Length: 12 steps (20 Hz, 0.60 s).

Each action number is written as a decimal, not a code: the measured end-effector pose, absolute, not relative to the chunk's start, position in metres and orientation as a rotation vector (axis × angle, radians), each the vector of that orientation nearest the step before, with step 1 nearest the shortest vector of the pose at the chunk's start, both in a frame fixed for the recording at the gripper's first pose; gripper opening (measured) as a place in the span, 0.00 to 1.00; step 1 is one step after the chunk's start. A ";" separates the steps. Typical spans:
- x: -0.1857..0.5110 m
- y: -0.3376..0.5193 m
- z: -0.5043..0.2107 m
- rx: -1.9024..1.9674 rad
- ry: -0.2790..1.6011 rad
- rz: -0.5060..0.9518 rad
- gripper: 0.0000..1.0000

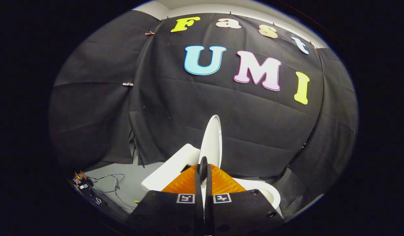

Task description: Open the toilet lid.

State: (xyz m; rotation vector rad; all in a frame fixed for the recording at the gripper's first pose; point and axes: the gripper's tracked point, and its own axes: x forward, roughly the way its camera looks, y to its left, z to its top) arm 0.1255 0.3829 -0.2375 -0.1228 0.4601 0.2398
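Note:
The white toilet lid (212,141) stands raised and nearly upright, seen edge-on, rising just beyond my fingertips against the black cloth wall. My gripper (203,165) is shut on the lid's lower edge, a finger pressed on each face, with only a thin white strip showing between them. The white toilet body (169,172) lies to the left of the fingers. Its rounded bowl rim (267,193) curves out to the right below the lid.
Loose cables (113,183) and a small electronics box (87,189) lie on the grey floor (136,173) to the left of the toilet. A thin black stand (136,149) leans by the cloth wall (254,131), which hangs close behind the toilet.

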 end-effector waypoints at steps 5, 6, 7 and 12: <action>0.122 0.389 -0.237 -0.044 0.491 0.287 0.73; 0.120 0.388 -0.231 -0.037 0.483 0.296 0.87; 0.120 0.388 -0.226 -0.031 0.476 0.301 1.00; 0.112 0.379 -0.195 -0.014 0.433 0.341 0.99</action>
